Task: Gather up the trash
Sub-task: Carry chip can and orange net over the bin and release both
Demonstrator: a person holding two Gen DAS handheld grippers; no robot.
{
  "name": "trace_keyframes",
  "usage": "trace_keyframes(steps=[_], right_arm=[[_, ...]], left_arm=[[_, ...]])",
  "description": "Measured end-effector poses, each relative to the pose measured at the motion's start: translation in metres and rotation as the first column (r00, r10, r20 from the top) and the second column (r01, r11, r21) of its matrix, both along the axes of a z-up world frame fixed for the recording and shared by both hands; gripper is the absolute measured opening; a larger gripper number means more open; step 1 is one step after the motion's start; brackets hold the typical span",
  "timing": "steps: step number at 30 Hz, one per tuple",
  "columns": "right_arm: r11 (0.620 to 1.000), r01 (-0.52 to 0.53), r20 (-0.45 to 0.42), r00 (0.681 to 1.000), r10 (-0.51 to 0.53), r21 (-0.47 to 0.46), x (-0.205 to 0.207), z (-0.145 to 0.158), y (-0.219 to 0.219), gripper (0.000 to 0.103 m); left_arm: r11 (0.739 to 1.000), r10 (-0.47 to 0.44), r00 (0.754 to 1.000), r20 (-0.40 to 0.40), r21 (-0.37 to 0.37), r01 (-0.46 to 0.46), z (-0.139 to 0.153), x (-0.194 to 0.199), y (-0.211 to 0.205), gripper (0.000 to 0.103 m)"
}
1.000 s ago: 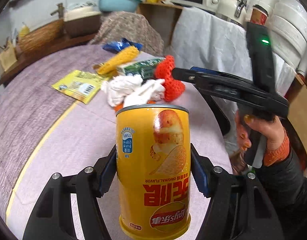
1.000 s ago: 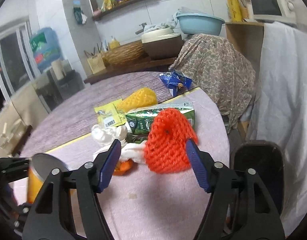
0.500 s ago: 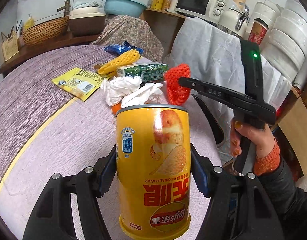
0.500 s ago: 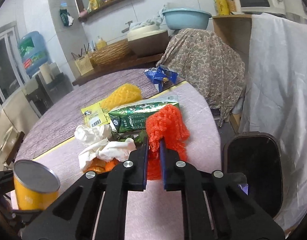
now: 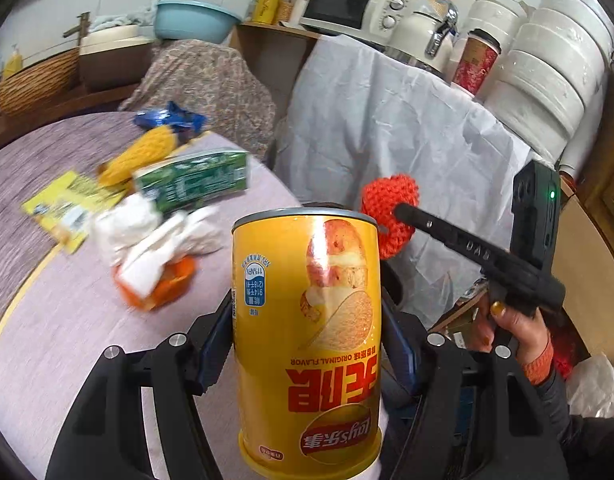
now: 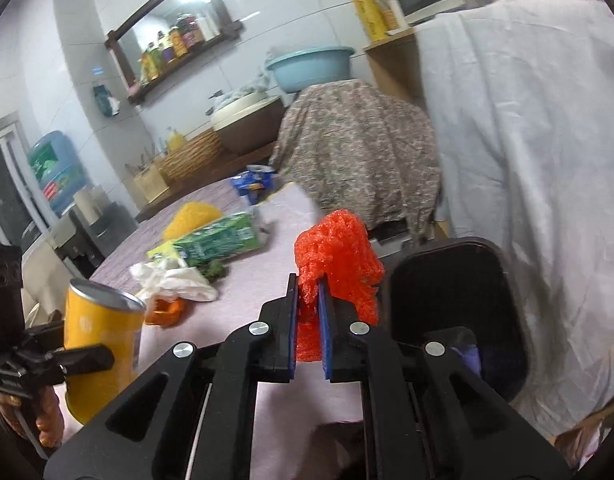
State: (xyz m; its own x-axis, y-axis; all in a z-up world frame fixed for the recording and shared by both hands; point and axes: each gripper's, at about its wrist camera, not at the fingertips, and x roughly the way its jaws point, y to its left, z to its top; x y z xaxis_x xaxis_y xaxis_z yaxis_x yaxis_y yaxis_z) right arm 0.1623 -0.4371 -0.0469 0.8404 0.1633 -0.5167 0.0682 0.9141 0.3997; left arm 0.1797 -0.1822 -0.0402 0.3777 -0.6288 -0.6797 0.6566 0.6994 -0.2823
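My left gripper [image 5: 307, 320] is shut on a yellow chip can [image 5: 307, 336], held upside down above the table; it also shows in the right wrist view [image 6: 101, 344]. My right gripper [image 6: 307, 292] is shut on an orange-red foam net [image 6: 339, 248], lifted off the table beside a black trash bin [image 6: 459, 312]; the net also shows in the left wrist view [image 5: 391, 208]. On the round table [image 5: 67, 320] lie a green carton [image 5: 191, 180], white crumpled tissues [image 5: 155, 228], orange peel [image 5: 167, 288], a yellow foam net [image 5: 139, 156], a yellow wrapper [image 5: 63, 204] and a blue wrapper [image 5: 171, 120].
A white cloth-covered cabinet [image 5: 407, 140] with appliances stands right of the table. A patterned cloth-covered object [image 6: 355, 144] stands behind the table. A wooden counter with a wicker basket [image 6: 187, 156] runs along the back wall.
My right gripper closed on the orange-red net and lifted it off the table toward the right, over to the bin. My left gripper with the can shifted slightly right.
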Motion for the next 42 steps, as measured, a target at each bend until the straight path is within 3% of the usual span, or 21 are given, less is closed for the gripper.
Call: trace_keyframes(steps=[8,18,19,21,22,23,26,38,42], right_arm=[[0.992,0.122,-0.109,0.987,-0.119,0.013,-0.005,-0.047,-0.056,0.010],[0.992,0.125,-0.252,0.960,-0.118,0.010,0.024,-0.134,-0.073,0.011],[0.993,0.122,-0.263,0.958,-0.117,0.004,0.026,-0.140,-0.074,0.016],[0.991,0.132,-0.286,0.949,-0.130,-0.013,0.028,-0.152,-0.075,0.041],[0.990,0.142,-0.289,0.947,-0.140,-0.014,0.028,-0.154,-0.075,0.057],[0.988,0.157,-0.281,0.947,-0.154,-0.009,0.025,-0.156,-0.077,0.058],[0.985,0.173,-0.281,0.946,-0.163,0.009,0.020,-0.164,-0.081,0.058],[0.948,0.289,-0.245,0.917,-0.314,-0.132,-0.017,-0.157,-0.094,0.058],[0.943,0.302,-0.251,0.910,-0.330,-0.143,-0.026,-0.159,-0.100,0.058]], left_arm=[[0.996,-0.089,0.996,0.014,0.030,0.088,0.002,0.016,-0.093,0.065],[0.992,-0.096,0.991,-0.096,0.070,0.103,-0.026,0.042,-0.170,0.065],[0.992,-0.093,0.990,-0.103,0.073,0.101,-0.029,0.044,-0.175,0.065],[0.992,-0.087,0.990,-0.113,0.084,0.096,-0.035,0.047,-0.181,0.065],[0.992,-0.085,0.989,-0.117,0.088,0.096,-0.038,0.048,-0.185,0.065],[0.991,-0.084,0.989,-0.121,0.092,0.095,-0.040,0.048,-0.188,0.065],[0.989,-0.083,0.989,-0.119,0.110,0.096,-0.045,0.051,-0.200,0.065],[0.959,-0.050,0.991,-0.122,0.273,0.082,-0.092,0.079,-0.254,0.066],[0.955,-0.011,0.991,-0.134,0.292,0.050,-0.107,0.090,-0.264,0.066]])
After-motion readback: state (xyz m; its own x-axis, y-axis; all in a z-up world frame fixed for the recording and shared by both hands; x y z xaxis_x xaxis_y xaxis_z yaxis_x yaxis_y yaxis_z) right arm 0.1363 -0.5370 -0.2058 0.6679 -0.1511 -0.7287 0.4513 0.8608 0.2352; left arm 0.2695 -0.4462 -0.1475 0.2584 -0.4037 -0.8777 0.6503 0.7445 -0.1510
